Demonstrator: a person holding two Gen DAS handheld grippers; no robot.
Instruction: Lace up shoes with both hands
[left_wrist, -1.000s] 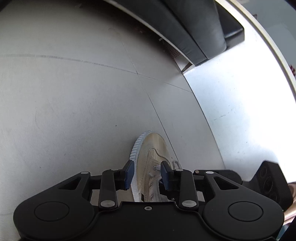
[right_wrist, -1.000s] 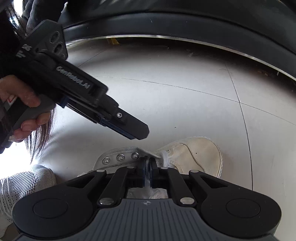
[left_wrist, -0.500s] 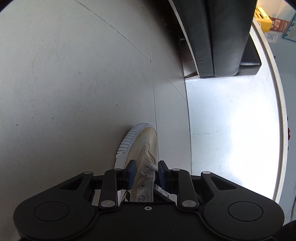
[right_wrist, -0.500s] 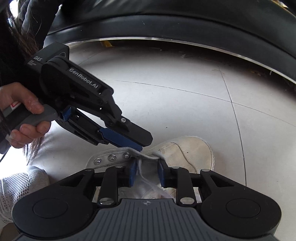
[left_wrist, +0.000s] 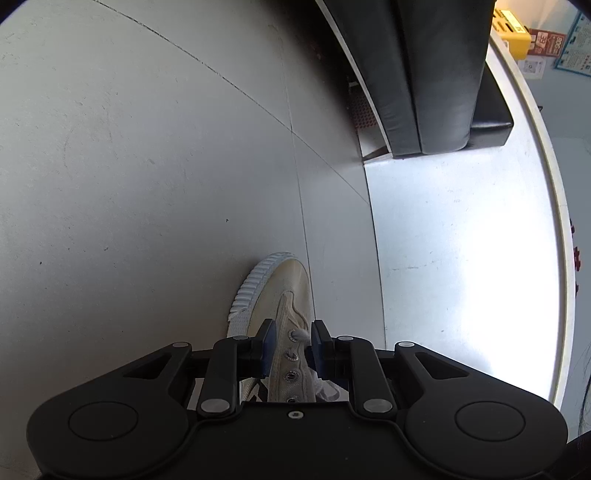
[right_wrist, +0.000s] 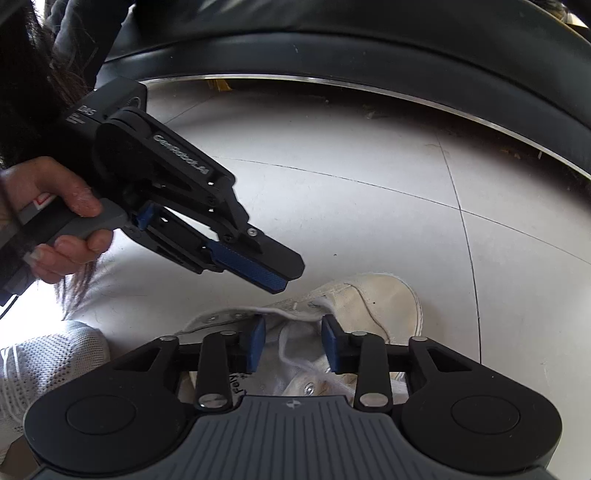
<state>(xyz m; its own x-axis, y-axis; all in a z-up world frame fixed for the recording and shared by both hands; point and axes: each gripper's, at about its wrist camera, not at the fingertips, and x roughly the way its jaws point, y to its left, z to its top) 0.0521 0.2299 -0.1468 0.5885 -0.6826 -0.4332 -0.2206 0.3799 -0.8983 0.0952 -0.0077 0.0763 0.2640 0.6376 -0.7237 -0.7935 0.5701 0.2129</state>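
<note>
Shoe (right_wrist: 373, 302), a cream canvas sneaker, lies on the pale tiled floor (right_wrist: 332, 147), toe toward the right in the right wrist view. At the far left a hand (right_wrist: 55, 221) grips the handle of the left tool (right_wrist: 282, 275), which slants down toward the row of eyelets; its blue-padded fingers (right_wrist: 251, 267) lie close together with only a narrow gap, and their tips hang just above the canvas, not touching it. From the left tool's own camera, the eyelet strip and a white lace (left_wrist: 301, 334) sit between the pads, which do not press on them. A white knit shoe (right_wrist: 40, 365) shows at the near left. Nearer the middle, the right tool (right_wrist: 291, 341) hovers over the shoe's opening, its jaws opening, loose lace between them, unclamped. A black sofa (right_wrist: 369, 37) runs along the far side.
</note>
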